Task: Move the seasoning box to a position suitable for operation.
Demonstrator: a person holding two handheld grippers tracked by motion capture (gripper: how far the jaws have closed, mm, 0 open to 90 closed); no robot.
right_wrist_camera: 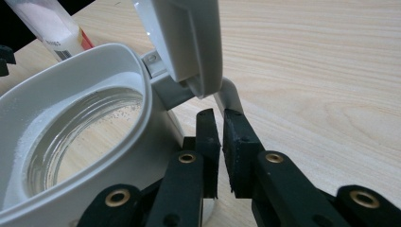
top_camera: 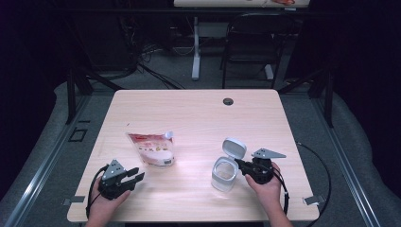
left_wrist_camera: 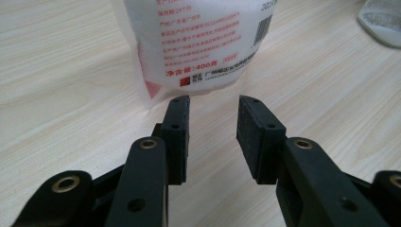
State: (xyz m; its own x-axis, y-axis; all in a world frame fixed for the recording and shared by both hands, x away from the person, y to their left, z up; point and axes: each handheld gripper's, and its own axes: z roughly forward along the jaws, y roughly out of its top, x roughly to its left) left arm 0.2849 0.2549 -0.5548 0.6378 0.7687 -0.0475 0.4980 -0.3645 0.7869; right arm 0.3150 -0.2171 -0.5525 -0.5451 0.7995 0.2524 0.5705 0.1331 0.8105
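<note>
1. While the right gripper (right_wrist_camera: 218, 118) sits beside the jar (top_camera: 224, 174), its jaws are nearly pressed together on the jar's thin white handle (right_wrist_camera: 230, 97), which runs down into the narrow slot between the pads; whether the pads truly bite on it I cannot tell.
2. Just above that pinch, the hinged lid (right_wrist_camera: 187, 40) stands flipped up, so the jar's mouth is open. Its inside looks close to empty, with a few grains on the wall.
3. Over at the near left, the left gripper (left_wrist_camera: 213, 116) rests with jaws spread and nothing between them, aimed at the bottom edge of the pouch (left_wrist_camera: 196, 45) just ahead.
4. That pouch lies flat on the surface (top_camera: 198, 109), well apart from the jar.
5. By my judgement the jar is rigid, smooth and light, so it could tip or skid; the handle is the sound hold. The pouch looks soft, slick and filled with powder, best pinched at a flat sealed edge.
</note>
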